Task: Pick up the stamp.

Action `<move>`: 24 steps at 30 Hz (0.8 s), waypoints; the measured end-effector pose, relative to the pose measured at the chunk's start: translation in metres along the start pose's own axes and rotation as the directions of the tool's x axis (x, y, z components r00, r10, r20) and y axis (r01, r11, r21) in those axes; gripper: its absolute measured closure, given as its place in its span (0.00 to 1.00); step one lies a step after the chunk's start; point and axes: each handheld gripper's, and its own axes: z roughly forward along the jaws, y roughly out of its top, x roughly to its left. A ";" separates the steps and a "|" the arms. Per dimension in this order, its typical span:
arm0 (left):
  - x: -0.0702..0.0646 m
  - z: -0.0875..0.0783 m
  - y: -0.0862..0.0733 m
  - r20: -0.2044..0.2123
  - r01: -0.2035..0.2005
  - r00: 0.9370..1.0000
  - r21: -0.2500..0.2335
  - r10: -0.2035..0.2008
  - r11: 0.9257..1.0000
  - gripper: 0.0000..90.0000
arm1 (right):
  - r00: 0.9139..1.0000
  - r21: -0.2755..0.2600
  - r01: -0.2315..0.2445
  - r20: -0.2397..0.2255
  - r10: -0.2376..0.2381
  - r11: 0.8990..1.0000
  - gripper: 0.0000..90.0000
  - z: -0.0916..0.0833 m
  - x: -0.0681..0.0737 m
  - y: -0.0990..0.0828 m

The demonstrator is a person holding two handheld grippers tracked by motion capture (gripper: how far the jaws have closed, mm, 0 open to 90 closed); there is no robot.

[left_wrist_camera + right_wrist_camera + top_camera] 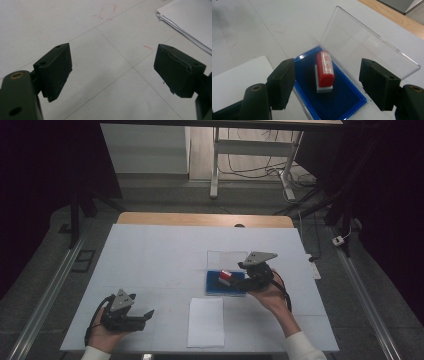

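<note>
Black jaws of the left tool (112,75) stood wide apart with nothing between them, hovering low over the white surface (150,255) near its front left corner, as seen in the left gripper view; the high view placed that tool (142,316) in the person's left hand, well apart from the work. Just to its right lay a stack of white paper (206,321), square to the front edge and not yet touched.

Farther right, the blue ink pad case (352,100) sat open near the middle of the surface, its clear lid (364,47) tilted back on the far side. On the blue pad stood the red stamp (325,71), resting on its pale base. The right tool (327,82) hung just above the case with its jaws open, one on each side of the stamp and neither pad touching it.

Judging by the scene, the case had been opened and the stamp reached, while gripping it, lifting it and pressing it on the paper remained. Room looked ample to the left and front; the raised lid behind the stamp and the low blue rim around it were the edges to clear.
</note>
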 end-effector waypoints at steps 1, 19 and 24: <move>0.000 0.000 0.000 0.000 0.001 1.000 0.000 -0.001 1.000 0.17 | 1.000 0.005 -0.003 -0.001 0.003 1.000 0.33 0.001 0.000 0.000; 0.000 0.001 -0.001 0.000 -0.001 1.000 0.005 0.001 1.000 0.17 | 1.000 0.066 -0.016 -0.006 0.017 0.998 0.37 0.023 -0.008 0.001; 0.000 0.001 -0.001 -0.002 -0.004 1.000 0.007 0.004 1.000 0.17 | 1.000 0.066 -0.018 -0.020 0.020 0.998 0.40 0.027 -0.008 0.000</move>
